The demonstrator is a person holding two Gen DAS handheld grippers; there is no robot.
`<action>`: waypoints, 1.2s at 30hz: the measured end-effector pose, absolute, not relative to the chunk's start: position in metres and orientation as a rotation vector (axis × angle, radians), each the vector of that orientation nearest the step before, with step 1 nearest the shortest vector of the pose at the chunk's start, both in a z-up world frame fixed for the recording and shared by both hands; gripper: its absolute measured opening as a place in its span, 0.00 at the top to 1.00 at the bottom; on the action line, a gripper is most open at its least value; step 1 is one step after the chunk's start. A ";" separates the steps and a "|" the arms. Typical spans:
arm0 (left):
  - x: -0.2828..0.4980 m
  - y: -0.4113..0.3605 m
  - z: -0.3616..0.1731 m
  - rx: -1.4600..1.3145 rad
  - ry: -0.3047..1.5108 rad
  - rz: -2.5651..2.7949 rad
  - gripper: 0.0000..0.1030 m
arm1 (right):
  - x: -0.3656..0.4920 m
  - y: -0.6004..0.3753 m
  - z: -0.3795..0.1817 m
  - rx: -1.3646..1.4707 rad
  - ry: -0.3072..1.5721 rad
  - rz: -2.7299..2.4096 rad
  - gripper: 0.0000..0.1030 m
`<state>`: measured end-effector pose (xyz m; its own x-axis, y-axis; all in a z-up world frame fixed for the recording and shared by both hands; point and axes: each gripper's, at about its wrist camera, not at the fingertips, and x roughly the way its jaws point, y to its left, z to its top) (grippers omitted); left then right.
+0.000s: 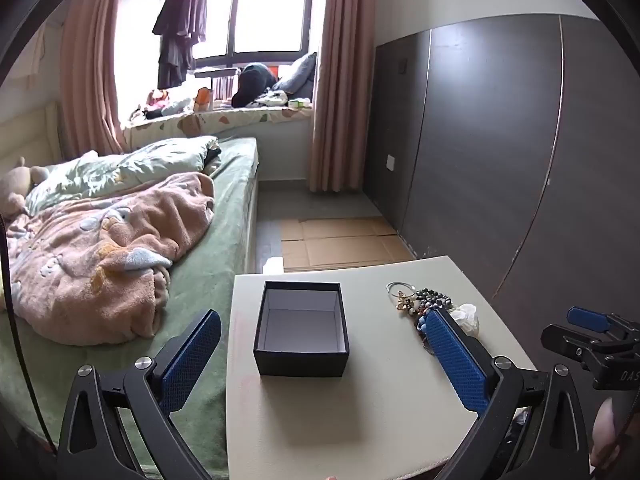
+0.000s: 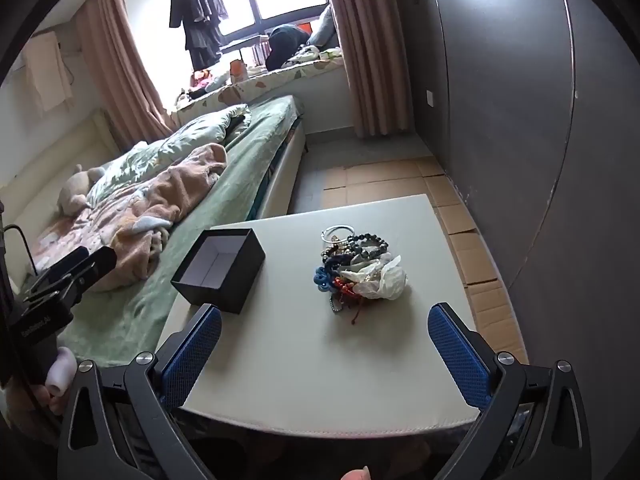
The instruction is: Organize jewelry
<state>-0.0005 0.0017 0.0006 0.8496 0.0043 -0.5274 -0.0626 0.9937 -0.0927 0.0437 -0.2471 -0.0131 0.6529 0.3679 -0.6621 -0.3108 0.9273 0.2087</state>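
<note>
An open, empty black box (image 1: 301,328) with a white inside stands on the small white table (image 1: 360,420); it also shows in the right wrist view (image 2: 219,270). A pile of jewelry (image 2: 356,266) lies right of it: bead bracelets, a blue chain, silver rings and a white crumpled bag. In the left wrist view the pile (image 1: 428,300) is partly hidden by my finger. My left gripper (image 1: 324,330) is open and empty, above the table with the box between its fingers. My right gripper (image 2: 325,326) is open and empty, near the table's front edge, short of the pile.
A bed (image 1: 120,240) with green sheet and pink blanket adjoins the table's left side. A dark wardrobe (image 1: 500,140) stands on the right. Flattened cardboard (image 1: 340,240) covers the floor beyond the table. A window seat with clutter is at the far end.
</note>
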 end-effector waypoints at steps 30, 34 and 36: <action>-0.003 -0.004 -0.002 -0.089 0.547 -0.005 0.00 | 0.042 -0.253 -0.006 0.084 0.711 0.348 0.00; -0.003 -0.005 -0.002 -0.093 0.548 -0.005 0.01 | 0.042 -0.255 -0.006 0.091 0.708 0.345 0.00; -0.002 -0.005 -0.003 -0.094 0.549 -0.006 0.00 | 0.042 -0.255 -0.006 0.093 0.706 0.345 0.00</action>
<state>-0.0022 -0.0045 -0.0027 0.8532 -0.0308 -0.5206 -0.0195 0.9957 -0.0908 0.0420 -0.2555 -0.0059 0.7074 0.3412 -0.6190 -0.2790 0.9395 0.1989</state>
